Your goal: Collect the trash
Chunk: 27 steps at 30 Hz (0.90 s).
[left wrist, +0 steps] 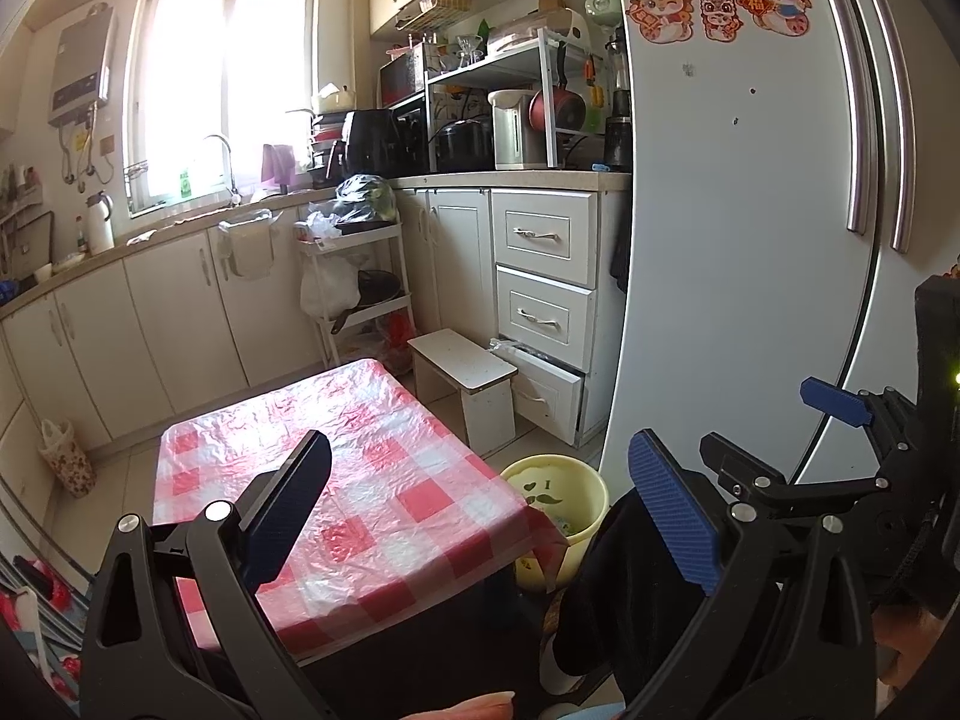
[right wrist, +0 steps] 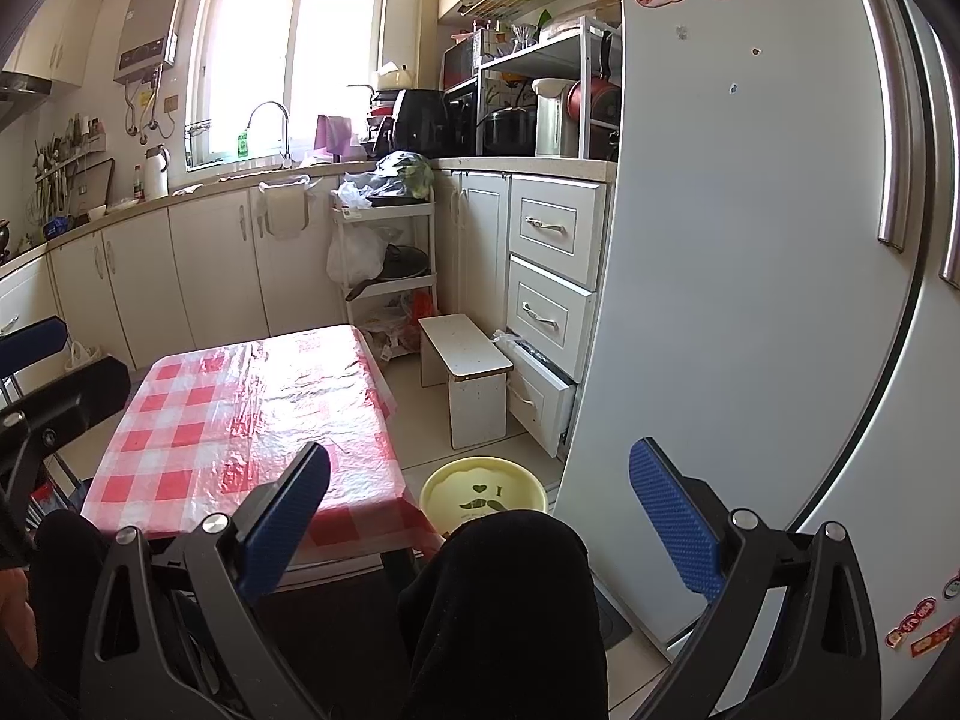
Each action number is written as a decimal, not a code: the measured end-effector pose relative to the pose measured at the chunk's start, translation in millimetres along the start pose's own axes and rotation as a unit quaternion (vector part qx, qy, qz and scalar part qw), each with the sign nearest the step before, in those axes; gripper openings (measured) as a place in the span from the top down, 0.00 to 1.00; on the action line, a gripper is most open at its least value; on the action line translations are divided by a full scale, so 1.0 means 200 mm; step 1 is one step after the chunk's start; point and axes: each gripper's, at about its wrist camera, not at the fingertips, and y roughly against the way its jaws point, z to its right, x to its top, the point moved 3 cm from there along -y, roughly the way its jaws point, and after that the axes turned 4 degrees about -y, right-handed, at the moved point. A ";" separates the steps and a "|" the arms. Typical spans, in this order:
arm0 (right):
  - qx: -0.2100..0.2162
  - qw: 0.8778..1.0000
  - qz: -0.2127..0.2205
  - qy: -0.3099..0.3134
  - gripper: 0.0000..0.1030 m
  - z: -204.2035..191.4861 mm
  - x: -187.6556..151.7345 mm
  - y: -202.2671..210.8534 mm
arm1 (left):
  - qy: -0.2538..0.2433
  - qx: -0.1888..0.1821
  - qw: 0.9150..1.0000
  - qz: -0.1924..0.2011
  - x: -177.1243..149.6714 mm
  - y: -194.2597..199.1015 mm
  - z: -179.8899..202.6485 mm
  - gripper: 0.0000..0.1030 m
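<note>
— What are we holding right now?

— Nothing. We are keeping the left tool [left wrist: 489,507] spread wide above the near right part of the desk [left wrist: 384,480], with no object between its blue pads. The right tool [right wrist: 492,510] is gaping just as wide, empty too, over our dark-clothed knee [right wrist: 510,588].

— And where are we seeing the bin?

— The yellow bin [right wrist: 483,492] is standing on the floor just beside the desk's near right corner, between the desk and the fridge [right wrist: 750,240]. We are looking down into it from the right view, though what is lying inside we cannot tell.

— Anything on the desk?

— Only the red checked cover [right wrist: 240,420] is showing. A white stool [left wrist: 465,381] is sitting beyond the bin, near the drawers [left wrist: 543,276].
</note>
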 end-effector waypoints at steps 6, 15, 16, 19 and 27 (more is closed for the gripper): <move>0.001 1.000 0.001 0.003 0.07 -0.01 0.00 0.01 | -0.003 0.003 1.000 -0.001 0.00 0.00 0.00 0.07; 0.001 1.000 -0.001 0.005 0.07 -0.03 0.00 0.01 | -0.007 0.018 1.000 -0.004 -0.02 0.00 -0.02 0.07; 0.001 1.000 -0.001 0.004 0.07 -0.03 0.00 0.01 | -0.007 0.019 1.000 -0.004 -0.02 -0.01 -0.03 0.07; 0.001 1.000 -0.002 0.003 0.07 -0.03 0.00 0.01 | -0.008 0.020 1.000 -0.005 -0.02 -0.01 -0.03 0.07; 0.001 1.000 -0.005 0.000 0.07 -0.03 -0.01 0.00 | -0.009 0.018 1.000 -0.006 -0.02 0.00 -0.02 0.07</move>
